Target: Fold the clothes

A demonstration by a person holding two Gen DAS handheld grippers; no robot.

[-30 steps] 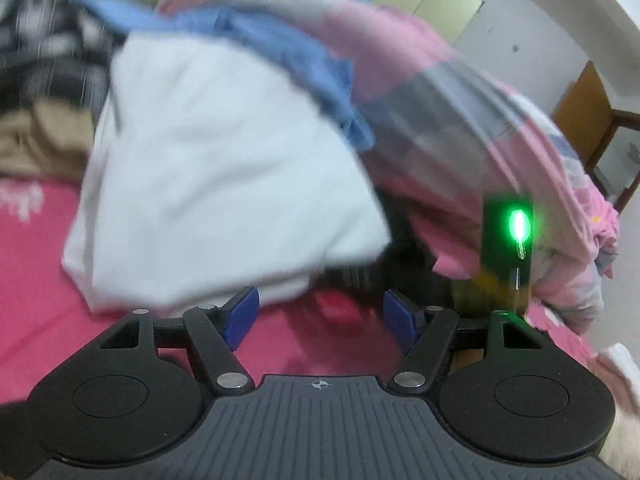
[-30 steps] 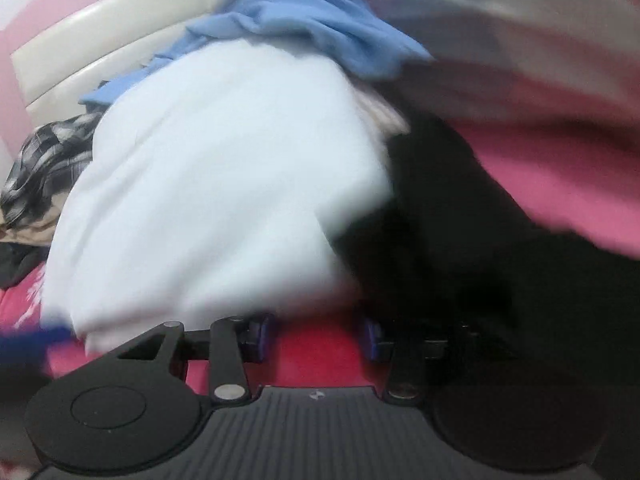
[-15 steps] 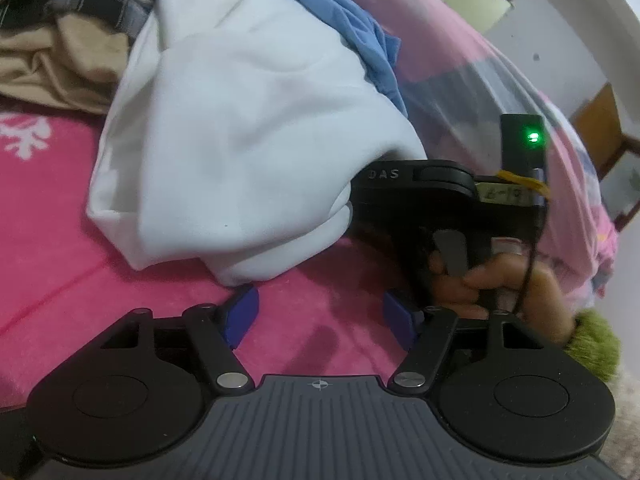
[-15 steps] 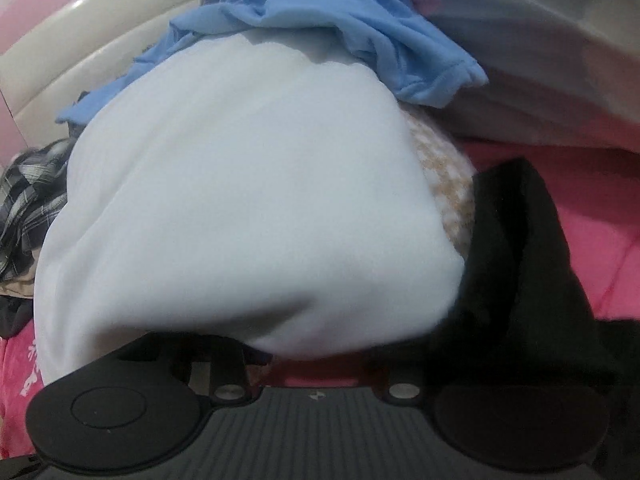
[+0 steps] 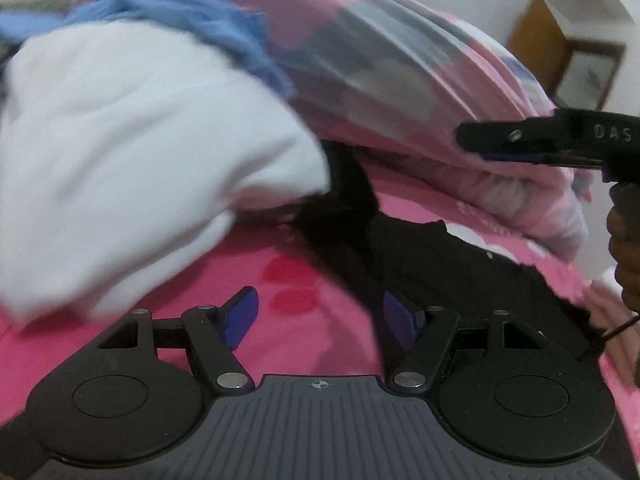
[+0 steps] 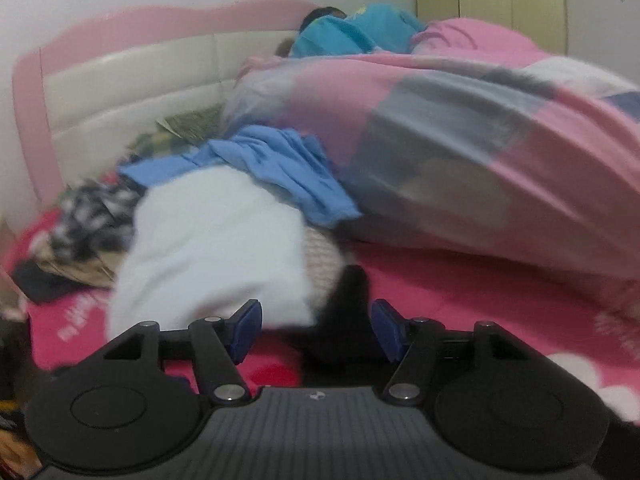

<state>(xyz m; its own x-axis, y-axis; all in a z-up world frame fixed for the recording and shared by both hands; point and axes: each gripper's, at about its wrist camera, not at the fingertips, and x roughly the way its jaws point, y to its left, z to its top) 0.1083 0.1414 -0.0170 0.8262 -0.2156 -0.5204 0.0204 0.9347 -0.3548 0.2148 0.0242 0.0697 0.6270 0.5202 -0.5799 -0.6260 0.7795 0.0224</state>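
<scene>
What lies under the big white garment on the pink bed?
Under the white garment, a cream knitted piece and a black garment poke out at its right edge; anything deeper is covered.

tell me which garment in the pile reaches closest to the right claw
The black garment: its dark fabric runs down between the open right claw fingers. The white garment stops just short at the left finger, and the blue garment lies farther back.

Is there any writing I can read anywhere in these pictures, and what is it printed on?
"DAS": raised letters on the black body of the right tool, seen from the left wrist camera; the edge of the picture may cut off more.
White lettering on the pink bedsheet, near the white garment: too blurred to read.
Nothing else legible.
</scene>
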